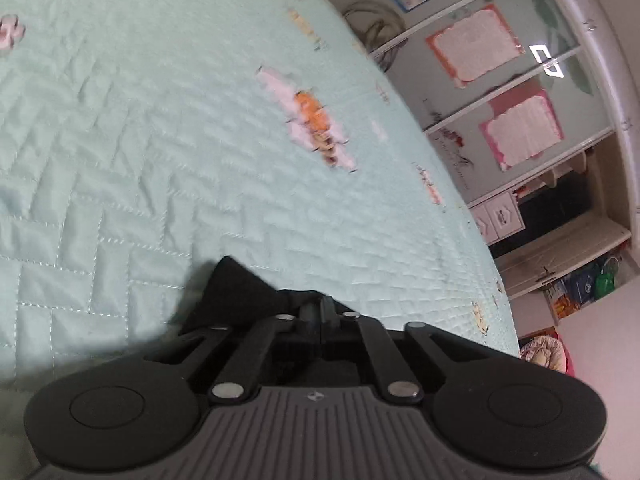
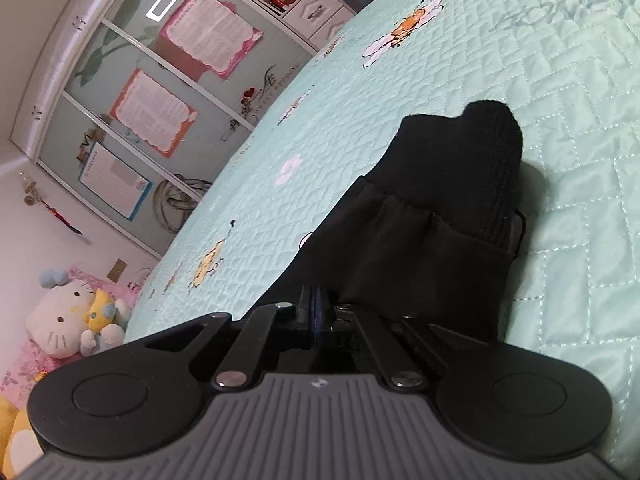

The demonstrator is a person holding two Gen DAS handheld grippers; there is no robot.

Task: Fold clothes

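Setting: bedroom; a bed [image 1: 168, 128] under a mint quilted cover printed with bees, a glass-fronted wardrobe [image 2: 132, 92] hung with paper sheets behind it, plush toys [image 2: 72, 320] on the floor side.

Item 1, my right gripper [image 2: 320, 312]: jaws fully together, pinched on the near edge of the black garment [image 2: 432, 220]. The cloth runs up and away from my fingertips in a raised ridge and ends in a ribbed knit cuff [image 2: 496, 152] standing off the cover.

Item 2, my left gripper [image 1: 320, 312]: jaws nearly together, a thin corner of the same black fabric [image 1: 236, 292] caught between them, as far as I can tell; a pointed flap juts out to the left over the quilt.

Item 3, the garment: lies on the bed just ahead of both grippers. My judgement: light, limp, no stiffness; it will sag and drape wherever unsupported, and the smooth body cloth may slip in a shallow pinch. The ribbed cuff and seamed edges look the firmest places to hold; corners suit folding best.
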